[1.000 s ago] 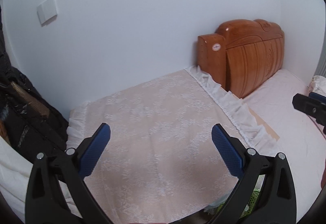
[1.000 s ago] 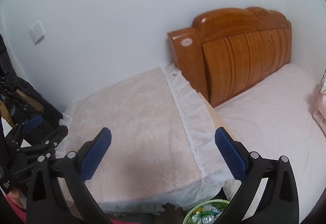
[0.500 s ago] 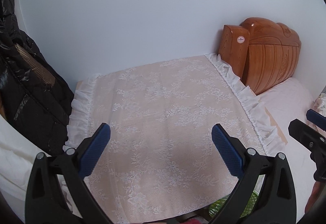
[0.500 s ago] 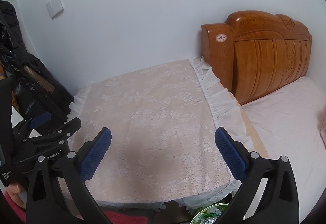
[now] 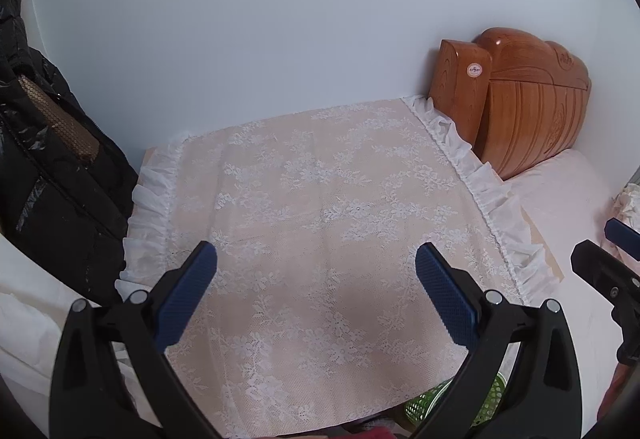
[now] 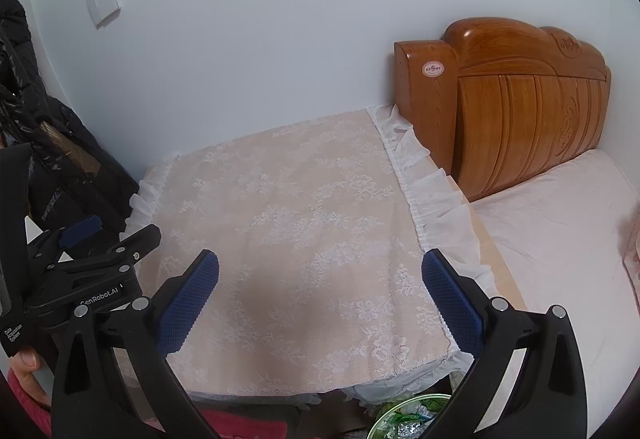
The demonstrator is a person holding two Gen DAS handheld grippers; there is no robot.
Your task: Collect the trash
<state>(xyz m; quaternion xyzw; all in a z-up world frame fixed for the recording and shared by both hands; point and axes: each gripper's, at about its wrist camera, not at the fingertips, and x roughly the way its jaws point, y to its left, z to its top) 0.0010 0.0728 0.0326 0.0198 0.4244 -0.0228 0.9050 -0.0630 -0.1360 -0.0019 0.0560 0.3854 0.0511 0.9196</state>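
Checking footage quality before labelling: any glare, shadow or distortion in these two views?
Left wrist: fisheye bends the pale wall; soft shadow on the lace-covered table. Right wrist: glare spot on the carved wooden headboard; black vignette corners; everything sharp.

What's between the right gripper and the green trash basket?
Mostly the table's near edge. The trash basket sits low beyond the front drape of the lace tablecloth, under the right gripper, whose own right finger covers part of the rim. Both grippers are open and empty; no loose trash shows on the cloth.
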